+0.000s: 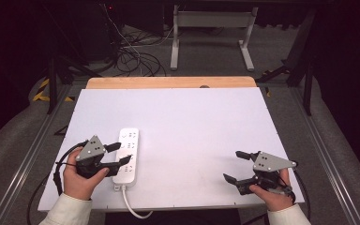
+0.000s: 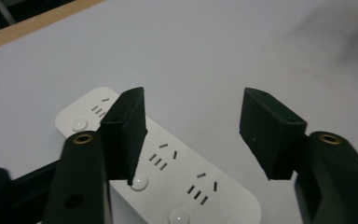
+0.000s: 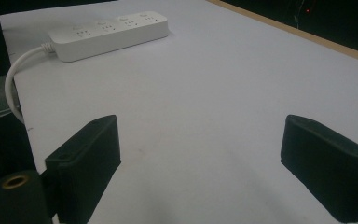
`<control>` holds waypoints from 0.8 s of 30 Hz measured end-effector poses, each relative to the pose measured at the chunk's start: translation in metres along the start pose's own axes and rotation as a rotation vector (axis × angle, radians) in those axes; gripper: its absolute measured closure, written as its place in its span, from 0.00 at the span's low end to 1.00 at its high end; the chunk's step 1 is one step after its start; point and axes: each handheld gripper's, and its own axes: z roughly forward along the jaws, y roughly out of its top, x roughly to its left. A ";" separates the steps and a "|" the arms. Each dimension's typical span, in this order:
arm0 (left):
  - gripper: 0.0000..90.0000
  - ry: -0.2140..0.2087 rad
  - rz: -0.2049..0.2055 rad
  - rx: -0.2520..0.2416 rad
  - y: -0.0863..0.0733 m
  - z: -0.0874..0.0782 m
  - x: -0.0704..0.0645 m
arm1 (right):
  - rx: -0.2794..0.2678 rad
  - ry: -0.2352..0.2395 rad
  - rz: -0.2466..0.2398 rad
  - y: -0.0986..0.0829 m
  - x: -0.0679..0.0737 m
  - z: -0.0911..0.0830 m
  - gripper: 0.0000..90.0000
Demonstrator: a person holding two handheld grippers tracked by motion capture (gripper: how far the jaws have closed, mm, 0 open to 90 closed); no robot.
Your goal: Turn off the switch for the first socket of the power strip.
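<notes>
The left gripper [image 1: 117, 153] hovers at the near left of the white table [image 1: 192, 122], jaws spread wide with nothing between them, directly over the white power strip [image 1: 127, 157]. The left gripper view [image 2: 193, 133] adds detail that the high view lacks: one jaw overlaps the strip [image 2: 168, 172], the other stands over bare table, and the socket slots and round buttons are legible.

One power strip lies lengthwise, near to far, with its white cable [image 1: 133, 208] leaving over the near table edge. The right gripper view shows four socket groups on the strip [image 3: 108, 33].

The table centre and far half are open. The right gripper [image 1: 238, 166] is at the near right corner, well apart from the strip, jaws wide open and holding nothing [image 3: 200, 158].
</notes>
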 end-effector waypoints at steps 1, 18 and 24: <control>0.54 -0.011 -0.004 0.010 0.001 0.000 0.000 | 0.000 0.001 -0.001 0.000 0.000 0.000 0.14; 1.00 -0.082 -0.029 0.126 0.009 -0.001 0.006 | 0.008 0.010 0.000 -0.001 0.000 0.001 0.14; 1.00 -0.080 -0.021 0.159 0.011 0.001 0.008 | 0.008 0.010 0.000 -0.001 0.000 0.001 0.14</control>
